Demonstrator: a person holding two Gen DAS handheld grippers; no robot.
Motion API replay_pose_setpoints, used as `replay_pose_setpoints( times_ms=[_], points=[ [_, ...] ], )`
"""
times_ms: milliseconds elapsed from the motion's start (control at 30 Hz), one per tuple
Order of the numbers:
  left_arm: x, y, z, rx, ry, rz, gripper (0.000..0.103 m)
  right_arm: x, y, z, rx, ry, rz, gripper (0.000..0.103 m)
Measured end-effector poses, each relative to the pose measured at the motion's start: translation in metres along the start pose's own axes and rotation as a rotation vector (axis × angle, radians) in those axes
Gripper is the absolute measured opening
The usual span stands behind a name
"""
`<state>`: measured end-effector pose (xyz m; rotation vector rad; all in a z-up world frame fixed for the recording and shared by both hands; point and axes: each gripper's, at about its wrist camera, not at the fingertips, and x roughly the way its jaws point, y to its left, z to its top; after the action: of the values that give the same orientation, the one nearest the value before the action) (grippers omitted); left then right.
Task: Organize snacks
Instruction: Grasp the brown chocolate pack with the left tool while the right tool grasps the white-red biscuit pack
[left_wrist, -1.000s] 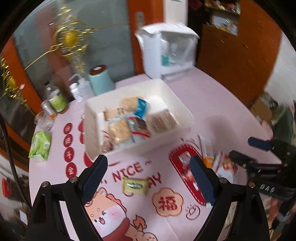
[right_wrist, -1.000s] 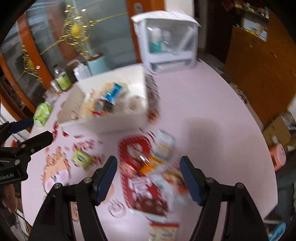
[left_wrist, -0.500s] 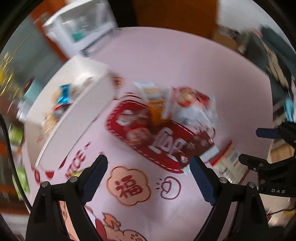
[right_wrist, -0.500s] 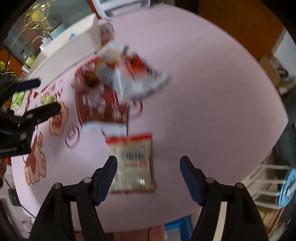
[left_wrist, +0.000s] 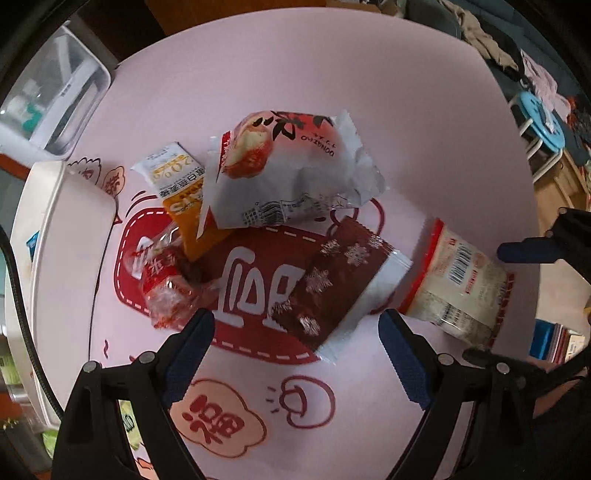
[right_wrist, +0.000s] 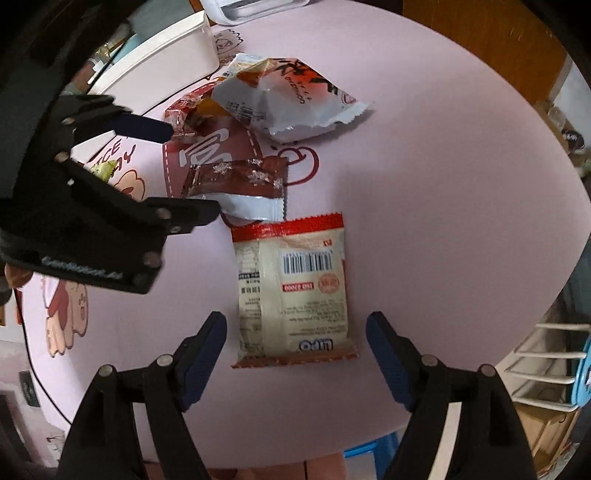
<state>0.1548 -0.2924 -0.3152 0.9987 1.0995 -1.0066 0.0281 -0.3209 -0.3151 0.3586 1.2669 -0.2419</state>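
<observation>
Pink counter (right_wrist: 443, 184) holds our snacks. We keep both tongs wide apart, w/ nothing in them: right tongs (right_wrist: 295, 343) hang over the cream packet (right_wrist: 291, 291), left tongs (left_wrist: 295, 343) over the brown packet (left_wrist: 340, 284), near the white bin (left_wrist: 66, 236).

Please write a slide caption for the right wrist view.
Open right gripper poised over cream snack packet on pink table.
</observation>
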Motion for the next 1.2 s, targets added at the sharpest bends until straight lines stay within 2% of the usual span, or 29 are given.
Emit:
replay_pose_setpoints(
  times_ms=[233,333,467,500,567,600,633,800,900,1033,1200],
  points=[
    [0.020,0.003,0.013,0.020,0.037,-0.022,0.090,0.005,0.019,-0.005,-0.063,-0.039,-0.106,0.077],
    [0.025,0.001,0.016,0.039,0.043,-0.028,0.090,0.000,0.017,-0.010,-0.069,-0.064,-0.133,0.058],
    [0.026,-0.005,0.022,0.028,0.035,-0.050,0.089,-0.004,0.011,-0.008,-0.053,-0.060,-0.105,0.055],
    [0.025,-0.006,0.022,0.025,0.028,-0.059,0.087,-0.002,0.008,-0.007,-0.052,-0.059,-0.104,0.055],
    [0.023,-0.007,0.024,0.024,0.013,-0.086,0.073,-0.003,0.008,-0.005,-0.051,-0.058,-0.107,0.055],
    [0.021,-0.008,0.024,0.020,0.006,-0.107,0.055,-0.003,0.008,-0.005,-0.049,-0.058,-0.107,0.055],
    [0.019,-0.009,0.025,0.011,0.005,-0.126,0.043,-0.003,0.007,-0.004,-0.046,-0.058,-0.107,0.054],
    [0.016,-0.016,0.018,-0.026,-0.001,-0.093,0.039,-0.006,0.006,-0.002,-0.038,-0.056,-0.103,0.051],
    [0.012,-0.013,0.004,-0.094,-0.001,-0.106,0.037,-0.006,0.005,0.000,-0.037,-0.048,-0.093,0.050],
    [0.004,0.002,-0.020,-0.233,-0.013,-0.135,0.036,-0.004,0.011,0.005,-0.041,-0.033,-0.062,0.048],
    [-0.018,0.026,-0.062,-0.456,-0.050,-0.188,0.036,-0.002,0.029,0.010,-0.071,-0.013,-0.015,0.048]
  ],
)
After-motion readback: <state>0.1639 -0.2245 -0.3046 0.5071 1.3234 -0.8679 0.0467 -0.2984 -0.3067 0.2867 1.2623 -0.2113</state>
